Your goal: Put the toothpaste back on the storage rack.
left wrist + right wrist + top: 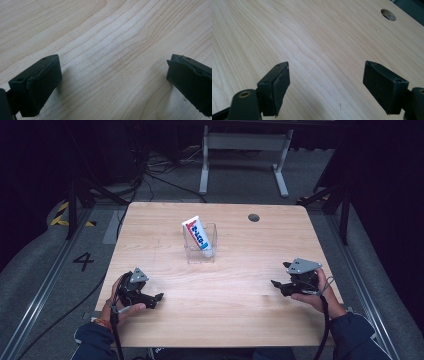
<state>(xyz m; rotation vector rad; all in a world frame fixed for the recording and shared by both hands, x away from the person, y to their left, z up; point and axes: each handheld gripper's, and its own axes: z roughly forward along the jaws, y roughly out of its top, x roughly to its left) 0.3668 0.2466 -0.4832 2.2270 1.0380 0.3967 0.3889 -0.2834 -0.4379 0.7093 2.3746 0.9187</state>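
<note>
The white toothpaste tube with red and blue print [197,233] stands in a clear plastic box-shaped holder [200,251] that sits on the light wooden counter [240,290], toward its far middle. The tube's long axis leans: its cap end is down in the holder's right part and its flat crimped end rises out toward the upper left.

Taking the holder as the landmark, the left gripper [158,297] rests on the counter nearer the person and to the left of it, its fingers [37,85] spread wide over bare wood, pinching nothing. The right gripper [274,283] sits nearer the person and to the right of the holder, its fingers [274,90] likewise spread and empty. A round cable hole [253,217] lies beyond and to the right of the holder.

Both grippers point roughly inward; the tube lies ahead of both, and neither looks clearly nearer.
</note>
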